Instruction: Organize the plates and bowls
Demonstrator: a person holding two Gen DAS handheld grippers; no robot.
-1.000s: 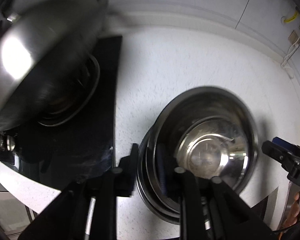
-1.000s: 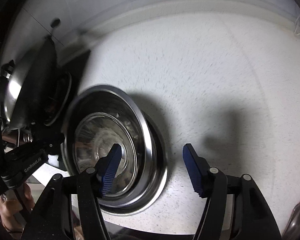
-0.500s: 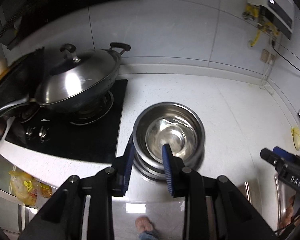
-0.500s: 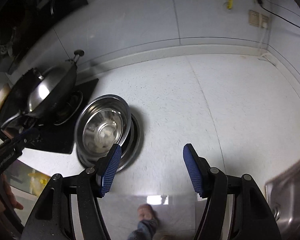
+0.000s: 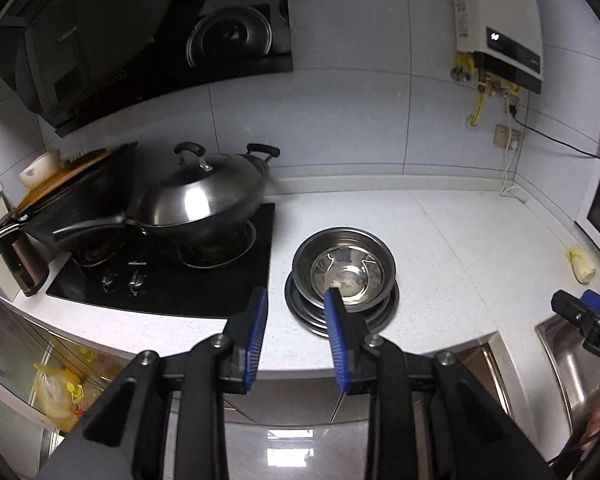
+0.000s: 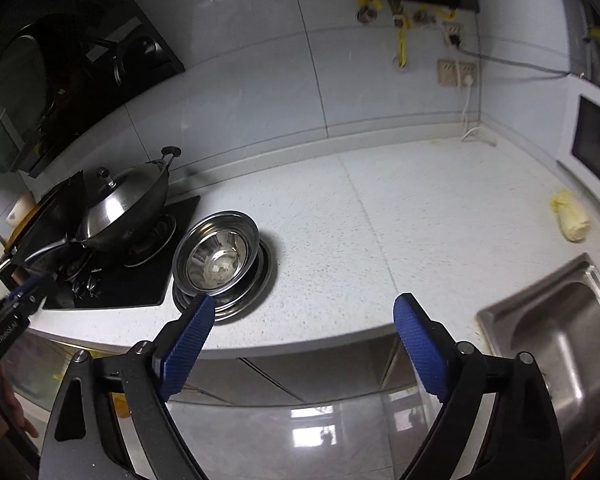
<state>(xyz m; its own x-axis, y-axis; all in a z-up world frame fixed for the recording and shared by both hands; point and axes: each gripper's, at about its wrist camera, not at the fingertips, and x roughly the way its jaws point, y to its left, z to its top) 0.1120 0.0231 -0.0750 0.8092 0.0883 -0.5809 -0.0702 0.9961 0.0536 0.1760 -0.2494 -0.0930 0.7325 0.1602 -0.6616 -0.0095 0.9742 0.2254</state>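
Right gripper [image 6: 300, 340] jaws wide apart, empty, steel bowls [image 6: 216, 258] stacked on plates [image 6: 256, 286], beside stove [image 6: 112, 280]

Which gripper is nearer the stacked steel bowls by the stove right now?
Left, it seems. The left gripper hangs open just in front of the stack of steel bowls and plates, slightly left. The right gripper hangs open, off toward the steel sink.

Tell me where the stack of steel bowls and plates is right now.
The stack of steel bowls and plates sits on the white countertop just right of the black stove, beside the lidded wok; both views show it, with neither gripper touching it.
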